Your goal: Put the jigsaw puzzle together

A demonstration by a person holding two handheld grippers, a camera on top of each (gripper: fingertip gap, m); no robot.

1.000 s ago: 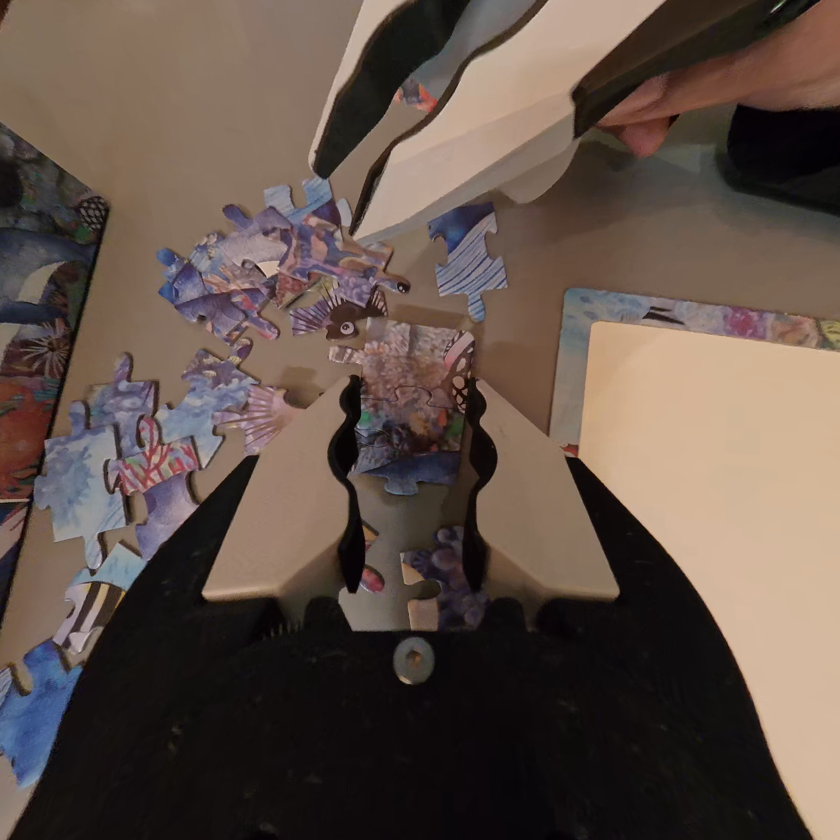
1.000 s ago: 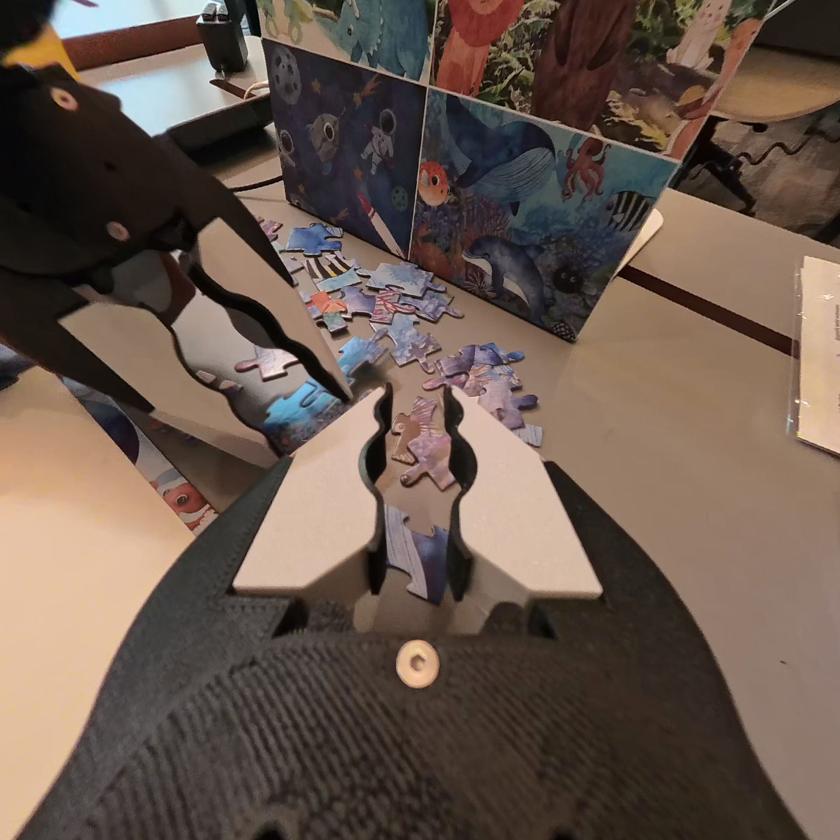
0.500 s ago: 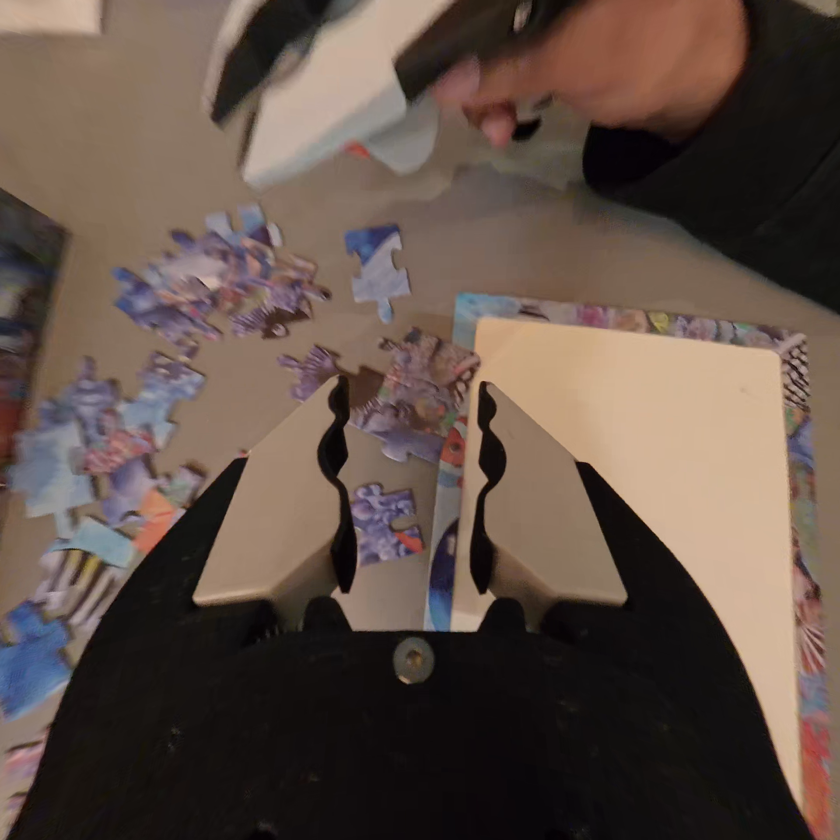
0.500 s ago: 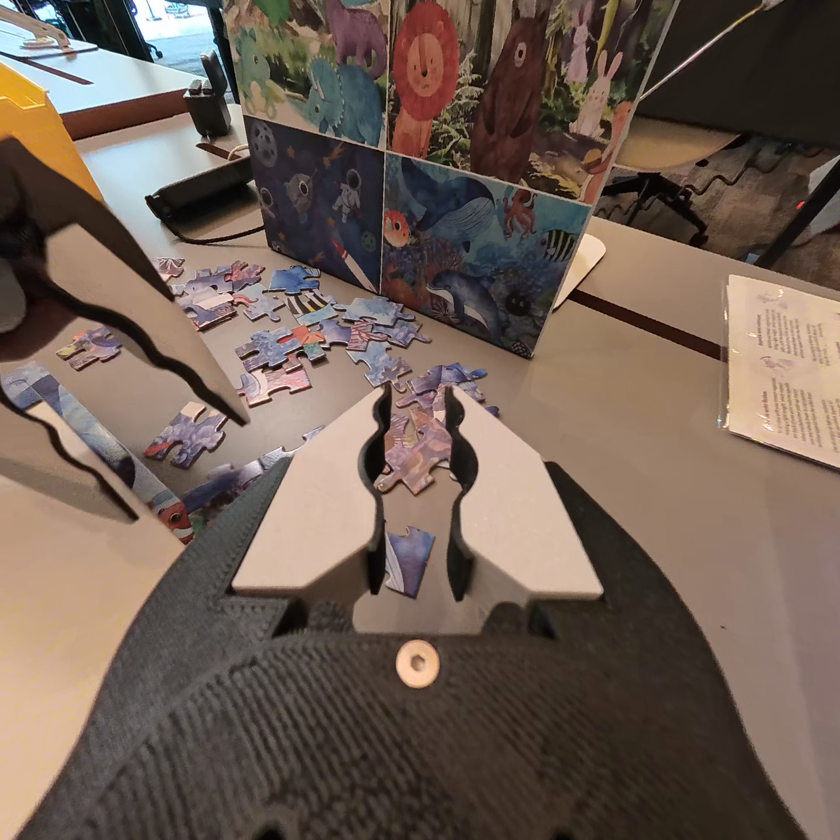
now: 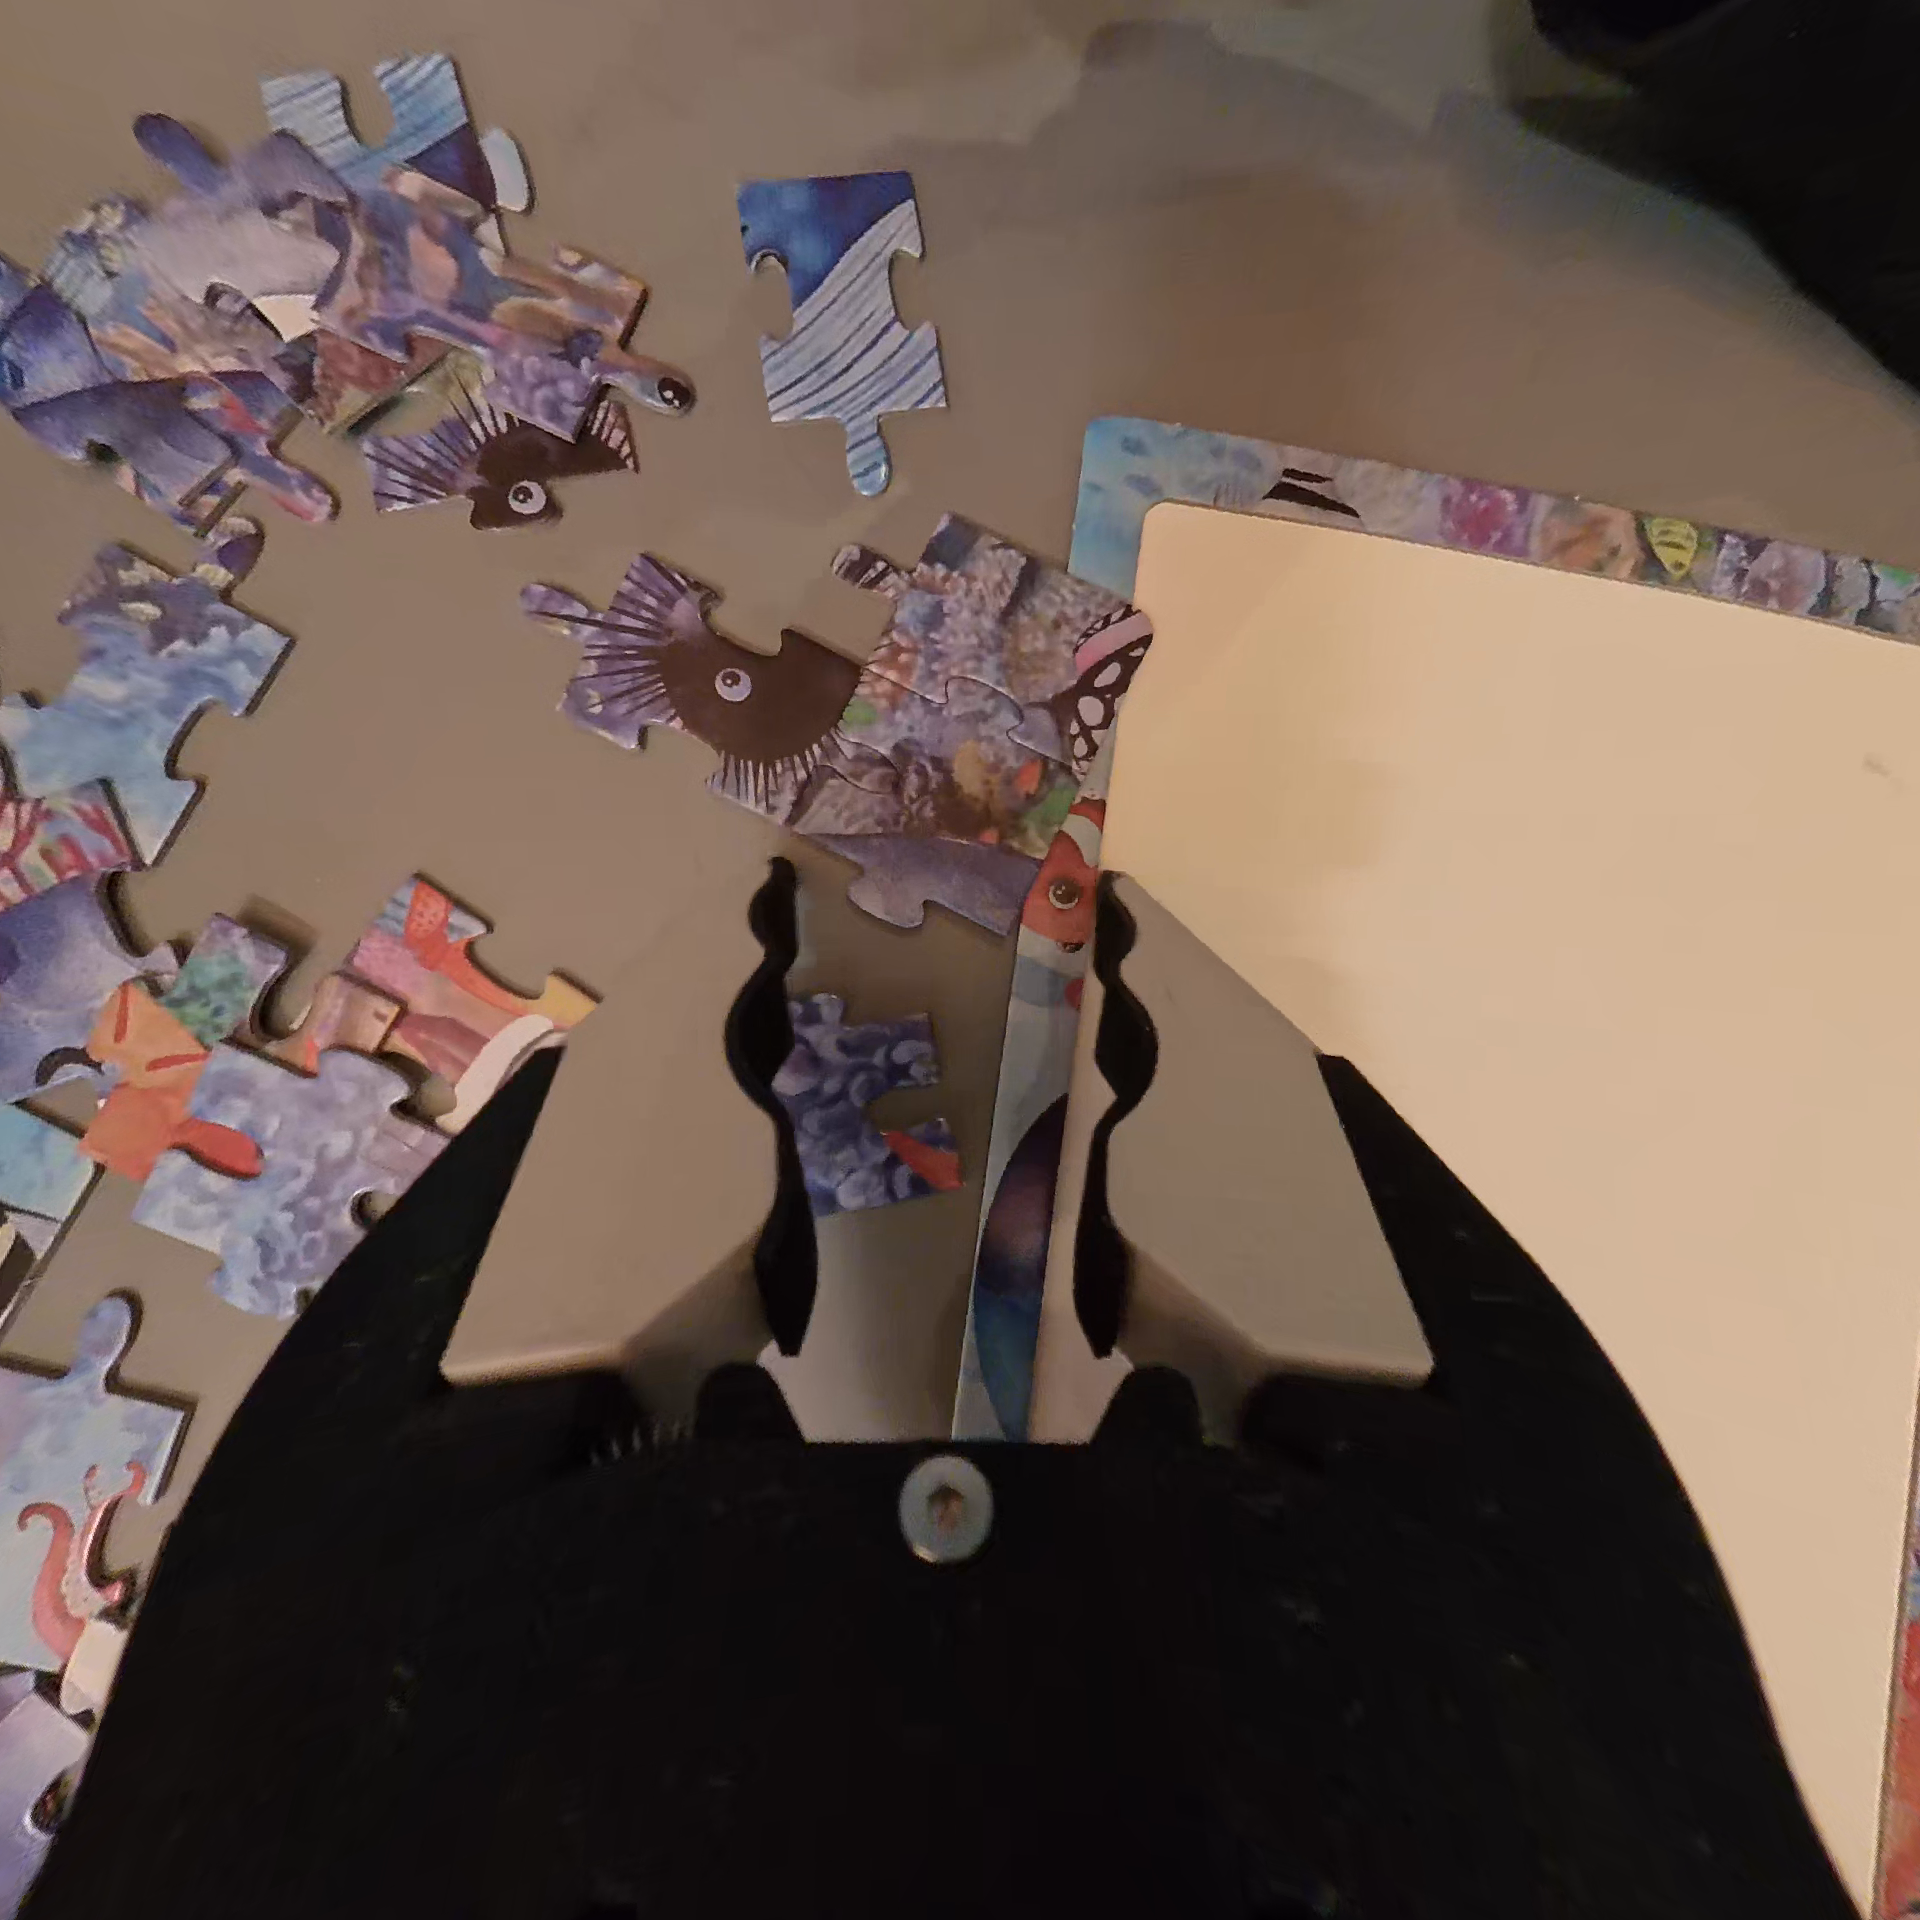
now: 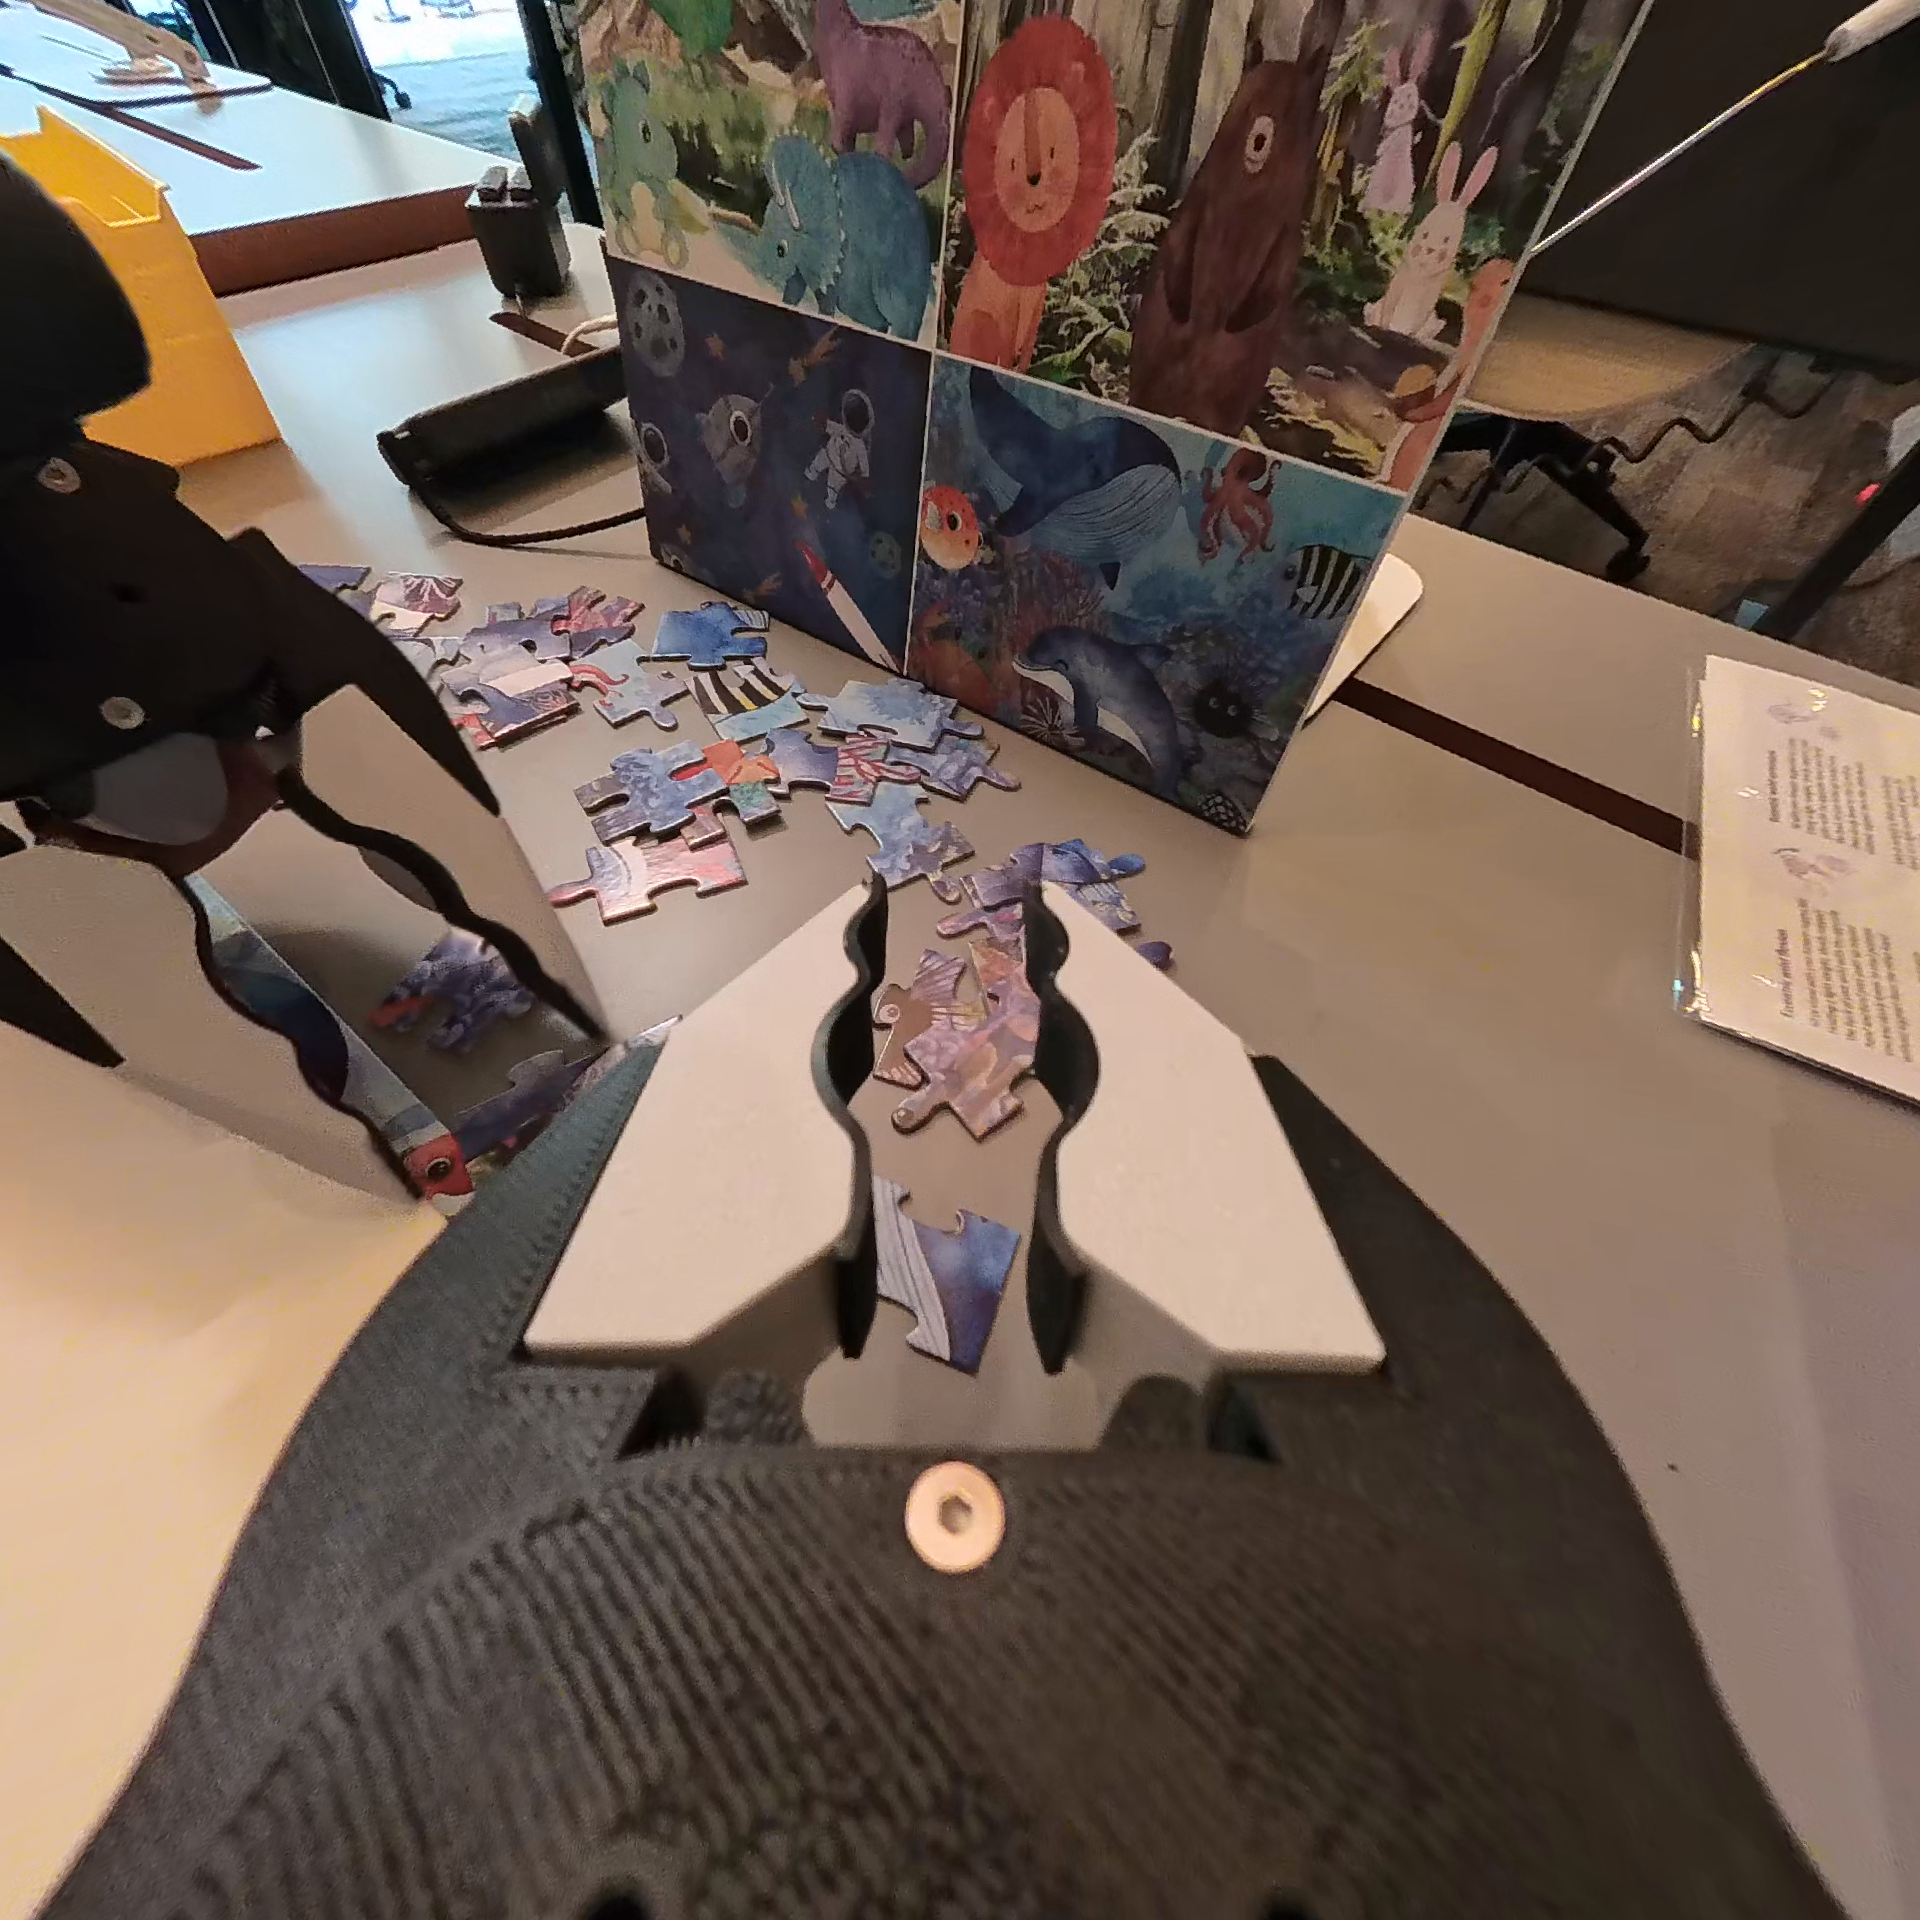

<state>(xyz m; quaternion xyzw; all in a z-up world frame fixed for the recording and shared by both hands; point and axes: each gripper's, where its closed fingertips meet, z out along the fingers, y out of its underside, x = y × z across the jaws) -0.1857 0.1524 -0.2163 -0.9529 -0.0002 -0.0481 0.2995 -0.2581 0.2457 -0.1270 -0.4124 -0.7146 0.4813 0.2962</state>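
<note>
Puzzle tray (image 5: 1455, 935) flat, cream inside, printed border. Joined cluster of pieces (image 5: 935, 748) touches its left edge. Purple coral piece (image 5: 862, 1101) just left of it; loose pieces (image 6: 748, 748) scattered farther left.

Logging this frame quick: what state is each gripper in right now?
Left gripper: open, holding nothing, above a loose purple coral puzzle piece.
Right gripper: open, holding nothing; a blue-and-white striped puzzle piece lies on the table below.

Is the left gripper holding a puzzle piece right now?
No. The left gripper is open, and the small purple coral piece lies flat on the table between its fingers, ungripped.
</note>
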